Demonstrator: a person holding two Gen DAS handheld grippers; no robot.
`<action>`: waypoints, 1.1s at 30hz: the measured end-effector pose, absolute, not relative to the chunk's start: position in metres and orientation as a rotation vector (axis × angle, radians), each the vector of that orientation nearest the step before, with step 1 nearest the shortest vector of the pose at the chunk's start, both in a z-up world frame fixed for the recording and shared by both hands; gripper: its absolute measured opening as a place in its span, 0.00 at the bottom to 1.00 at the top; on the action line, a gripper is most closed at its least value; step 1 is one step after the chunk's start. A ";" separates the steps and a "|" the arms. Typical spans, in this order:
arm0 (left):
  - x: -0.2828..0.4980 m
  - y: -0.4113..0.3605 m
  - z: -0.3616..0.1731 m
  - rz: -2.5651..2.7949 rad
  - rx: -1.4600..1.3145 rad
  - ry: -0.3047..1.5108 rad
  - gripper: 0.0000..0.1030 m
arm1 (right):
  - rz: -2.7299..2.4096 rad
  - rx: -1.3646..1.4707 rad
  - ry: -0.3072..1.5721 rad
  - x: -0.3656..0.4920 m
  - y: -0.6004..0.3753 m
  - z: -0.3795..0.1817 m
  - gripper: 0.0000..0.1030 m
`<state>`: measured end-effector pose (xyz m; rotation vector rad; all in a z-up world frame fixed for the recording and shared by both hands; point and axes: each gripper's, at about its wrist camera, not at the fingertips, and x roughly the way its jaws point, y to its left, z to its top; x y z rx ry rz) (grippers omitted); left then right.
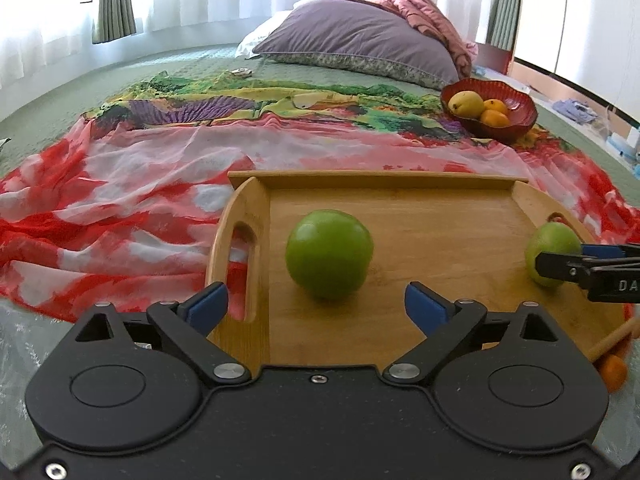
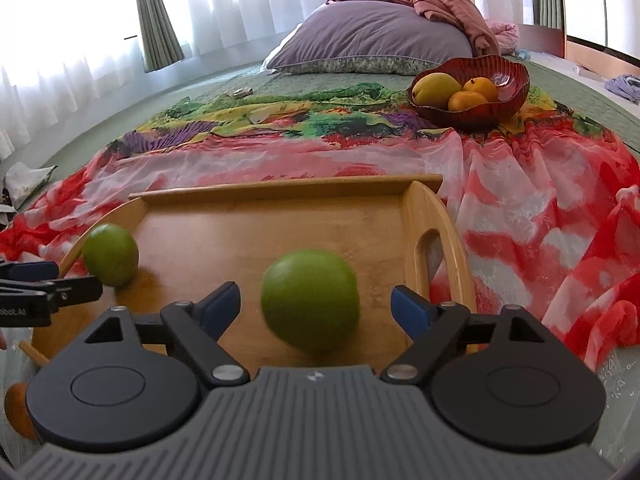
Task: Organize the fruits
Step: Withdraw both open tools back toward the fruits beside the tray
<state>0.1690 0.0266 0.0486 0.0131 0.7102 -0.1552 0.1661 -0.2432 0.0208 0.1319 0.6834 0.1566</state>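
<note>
Grippers over a wooden tray with two green fruits, both with jaws spread wide and holding nothing.

Left gripper [image 1: 316,300] stands wide apart before a round green fruit [image 1: 329,254] that lies on the rectangular bamboo tray with cut-out handles [image 1: 420,216], the blue fingertips [image 1: 208,306] not touching it. Right gripper [image 2: 316,306] is also spread wide, and a second round green fruit [image 2: 310,300], a little blurred, sits between its fingertips near the tray's right handle; I cannot tell if it touches them. The tray rests on a thin red, white and multicoloured cloth [image 1: 120,200] spread over a green bedcover [image 2: 328,74]. Well behind, a dark red ribbed glass bowl [image 2: 502,102] holds a yellow mango [image 2: 436,89] and two oranges [image 2: 467,101]. A purple pillow [image 1: 356,34] lies at the bed's far end.
</note>
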 end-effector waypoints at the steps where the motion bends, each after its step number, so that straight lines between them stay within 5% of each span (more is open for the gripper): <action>1: 0.166 0.027 0.049 -0.158 0.014 0.706 0.93 | 0.158 0.126 0.682 0.164 -0.242 0.021 0.88; 33: 0.023 0.029 0.040 -0.156 0.068 0.569 0.98 | 0.178 0.064 0.572 0.048 -0.245 0.011 0.88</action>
